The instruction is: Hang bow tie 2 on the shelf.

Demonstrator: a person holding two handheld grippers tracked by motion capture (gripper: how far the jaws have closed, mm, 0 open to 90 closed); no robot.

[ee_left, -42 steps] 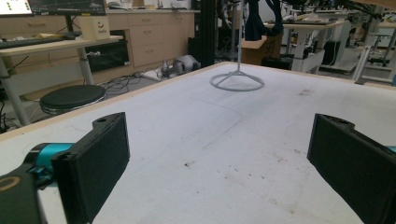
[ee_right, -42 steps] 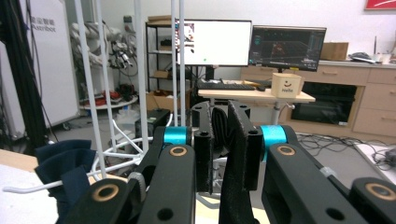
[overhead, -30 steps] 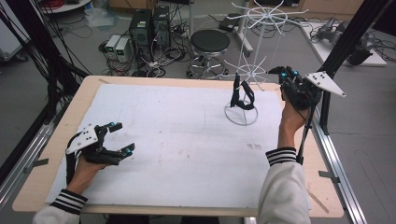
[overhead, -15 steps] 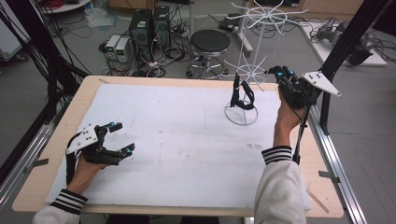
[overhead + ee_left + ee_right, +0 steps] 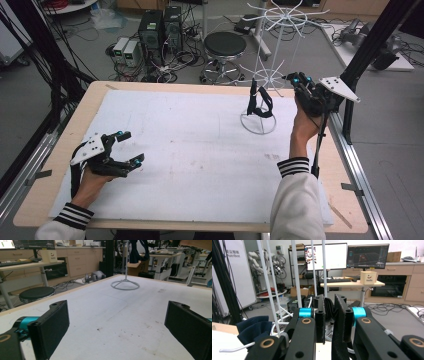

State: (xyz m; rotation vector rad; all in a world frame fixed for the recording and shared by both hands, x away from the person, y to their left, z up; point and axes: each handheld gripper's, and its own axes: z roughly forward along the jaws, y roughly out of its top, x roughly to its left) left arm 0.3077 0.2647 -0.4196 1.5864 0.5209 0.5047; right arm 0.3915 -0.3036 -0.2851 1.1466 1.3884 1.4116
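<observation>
R gripper (image 5: 328, 315), raised by the wire rack (image 5: 272, 82), clamps a dark cloth strip (image 5: 329, 308); another dark cloth (image 5: 260, 102) already hangs there. L gripper (image 5: 127, 147) rests open on the surface (image 5: 200, 150). Best approach: line up w/ a free prong, drape, then release.

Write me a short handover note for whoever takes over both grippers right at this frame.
Left gripper: open, empty, low over the near left of the table.
Right gripper: shut on a dark piece of cloth, raised beside the white wire rack at the far right.
Done: one dark cloth already hangs on the rack.
Left: hang the gripped piece on a rack arm, then let go.
</observation>
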